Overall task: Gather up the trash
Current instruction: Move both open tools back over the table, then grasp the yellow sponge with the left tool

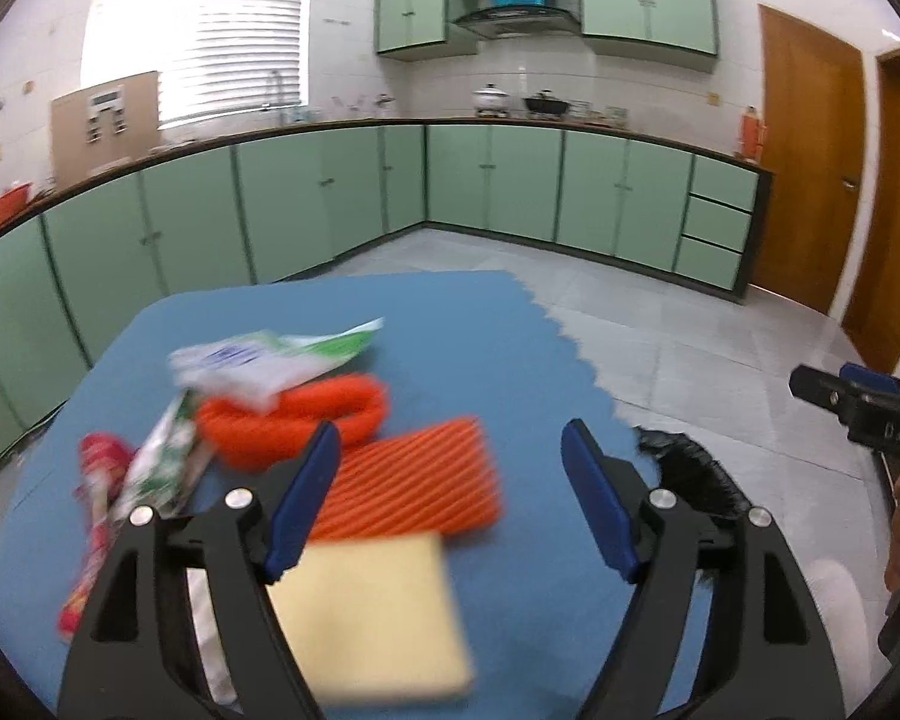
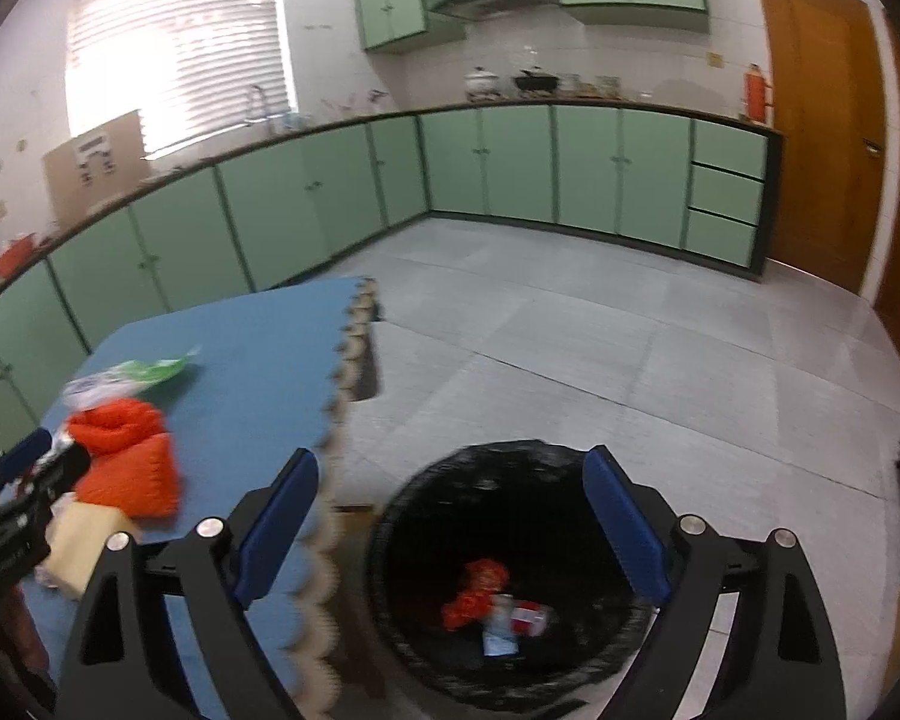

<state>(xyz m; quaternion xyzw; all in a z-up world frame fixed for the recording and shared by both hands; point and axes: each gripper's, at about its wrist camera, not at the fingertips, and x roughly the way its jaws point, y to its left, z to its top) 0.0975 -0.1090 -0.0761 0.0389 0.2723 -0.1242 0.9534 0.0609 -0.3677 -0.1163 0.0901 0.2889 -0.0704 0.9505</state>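
Left wrist: my left gripper (image 1: 450,501) gapes wide, empty; crinkled green-white plastic wrapper (image 1: 270,360) at 11 o'clock on blue foam mat (image 1: 480,324), uncollected.
Right wrist: right gripper (image 2: 453,519) wide, empty; black-lined round bin (image 2: 510,588) below holds some trash.

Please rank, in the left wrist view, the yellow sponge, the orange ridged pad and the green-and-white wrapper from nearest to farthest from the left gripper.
1. Yellow sponge: below the open left gripper.
2. Orange ridged pad: just beyond it, centre.
3. Green-and-white wrapper: farthest, back left on the blue mat.
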